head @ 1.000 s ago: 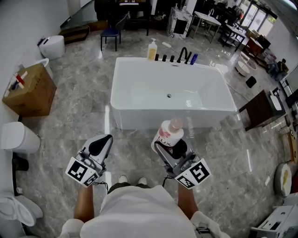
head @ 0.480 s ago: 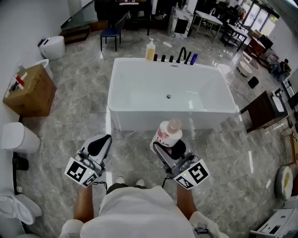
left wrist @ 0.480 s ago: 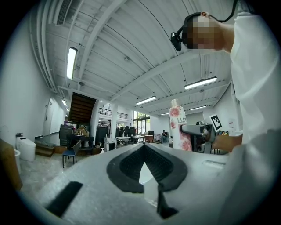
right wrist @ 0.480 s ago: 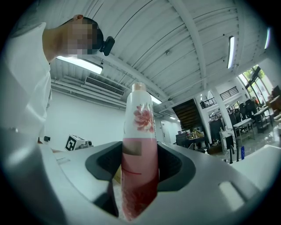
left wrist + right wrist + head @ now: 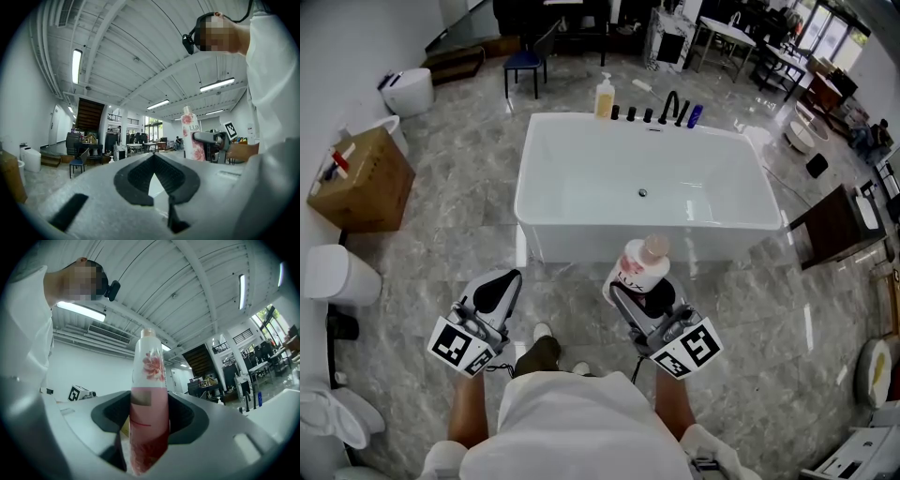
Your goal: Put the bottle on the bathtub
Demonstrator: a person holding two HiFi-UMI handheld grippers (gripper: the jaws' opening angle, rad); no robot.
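Bright ceiling tubes (image 5: 77,65), floor glare (image 5: 521,246) — fisheye edges perhaps slightly soft.

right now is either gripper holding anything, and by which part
The right gripper holds the bottle by its lower body, fingers on both sides; the left gripper is shut on nothing.

we see a grey marbled floor (image 5: 459,225) carrying a white bathtub (image 5: 572,239) at its middle, a brown cardboard box (image 5: 361,183) well to the left, a dark cabinet (image 5: 830,225) to the right and a blue chair (image 5: 523,64) beyond.
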